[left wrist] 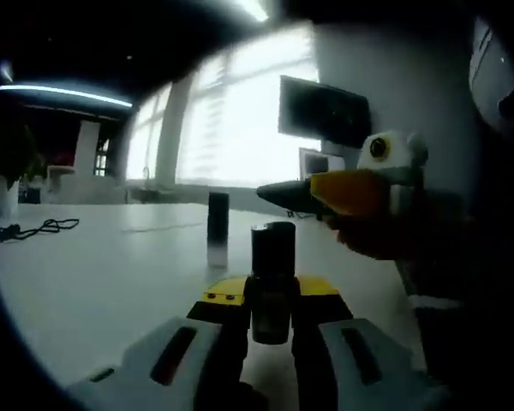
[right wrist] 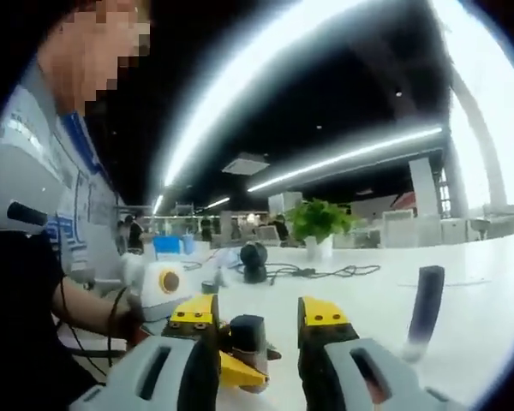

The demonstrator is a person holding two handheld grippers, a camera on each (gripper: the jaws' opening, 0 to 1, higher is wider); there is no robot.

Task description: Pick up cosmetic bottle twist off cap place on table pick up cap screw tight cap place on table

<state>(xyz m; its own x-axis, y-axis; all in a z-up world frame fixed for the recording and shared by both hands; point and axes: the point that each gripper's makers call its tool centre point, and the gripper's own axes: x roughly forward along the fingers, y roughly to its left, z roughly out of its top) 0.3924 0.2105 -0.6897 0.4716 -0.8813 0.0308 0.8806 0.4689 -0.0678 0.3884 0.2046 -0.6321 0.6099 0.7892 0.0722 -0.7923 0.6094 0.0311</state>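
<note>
Dim interior, blown-out window (left wrist: 240, 128) glare, streaked ceiling lights (right wrist: 343, 158), fisheye warping

bottle (left wrist: 272, 282) base behind fingers (left wrist: 227, 338)

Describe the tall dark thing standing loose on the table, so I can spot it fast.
On the white table, look just past the bottle clamped in the left tongs. A slim dark cylinder stands upright there, alone on the surface. Unlike the bottle, nothing grips it, it is narrower, and its lower end fades to a pale tone.
</note>
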